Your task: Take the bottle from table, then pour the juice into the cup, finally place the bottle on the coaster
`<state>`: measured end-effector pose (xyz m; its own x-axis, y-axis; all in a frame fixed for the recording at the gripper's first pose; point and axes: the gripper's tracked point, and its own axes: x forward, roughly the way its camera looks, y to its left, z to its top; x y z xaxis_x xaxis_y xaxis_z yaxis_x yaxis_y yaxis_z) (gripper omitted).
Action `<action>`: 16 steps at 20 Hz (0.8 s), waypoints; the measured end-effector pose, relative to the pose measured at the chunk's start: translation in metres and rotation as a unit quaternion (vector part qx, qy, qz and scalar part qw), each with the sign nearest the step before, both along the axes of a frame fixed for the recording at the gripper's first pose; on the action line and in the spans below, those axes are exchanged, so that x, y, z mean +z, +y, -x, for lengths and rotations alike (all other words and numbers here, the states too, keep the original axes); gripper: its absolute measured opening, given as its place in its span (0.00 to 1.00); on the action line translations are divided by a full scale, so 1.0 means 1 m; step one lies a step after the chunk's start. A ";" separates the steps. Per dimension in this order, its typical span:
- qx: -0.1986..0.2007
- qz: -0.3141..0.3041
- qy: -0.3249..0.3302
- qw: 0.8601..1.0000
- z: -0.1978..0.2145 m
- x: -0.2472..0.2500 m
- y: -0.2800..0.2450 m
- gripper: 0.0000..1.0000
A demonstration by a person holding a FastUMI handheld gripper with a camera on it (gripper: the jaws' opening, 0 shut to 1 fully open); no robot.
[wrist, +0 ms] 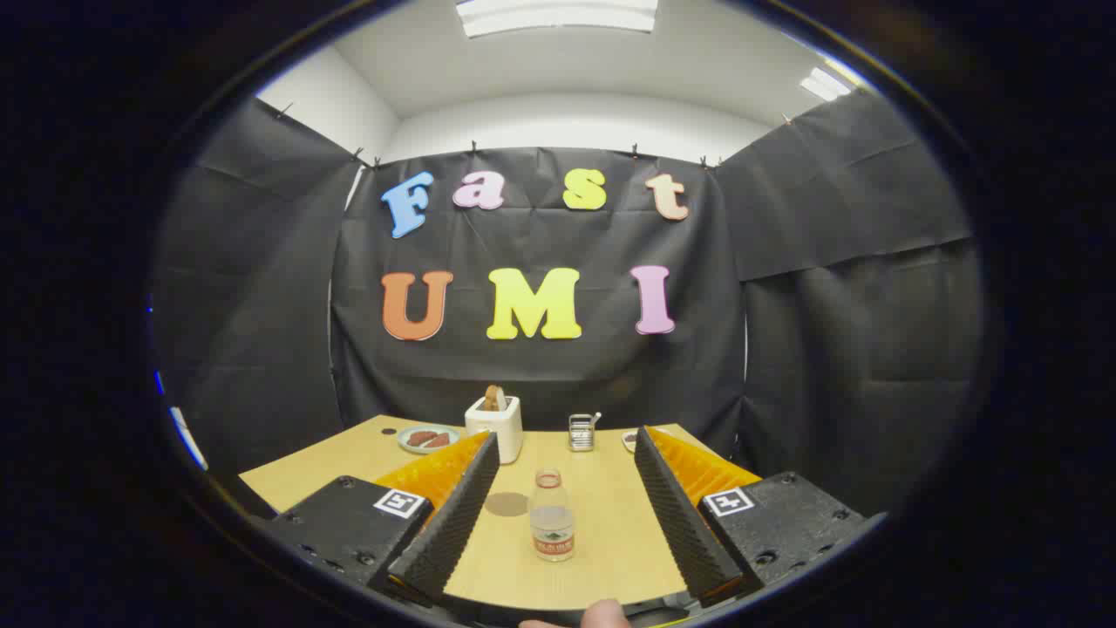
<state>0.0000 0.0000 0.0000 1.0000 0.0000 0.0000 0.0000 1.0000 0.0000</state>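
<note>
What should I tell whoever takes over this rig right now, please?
Claw: open, holding nothing, its fingers spread either side of the bottle.
Bottle: upright on the wooden table between the fingers, lid off, touching neither finger.
Coaster: round brown disc lying flat just beside the bottle, bare.
Cup: I cannot pick it out for sure among the small things beyond the fingers, near the toaster.
Done: nothing yet.
Left: grasp the bottle, pour into the cup, set the bottle on the coaster.

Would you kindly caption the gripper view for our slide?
Open gripper frames the upright bottle on the table, coaster beside it, toaster beyond.
</note>
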 end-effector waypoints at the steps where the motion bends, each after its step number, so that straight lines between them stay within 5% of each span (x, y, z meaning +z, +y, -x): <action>1: 0.001 0.000 -0.001 1.000 0.000 0.001 0.001 1.00; 16: 0.009 0.002 0.003 1.000 0.000 -0.001 0.010 1.00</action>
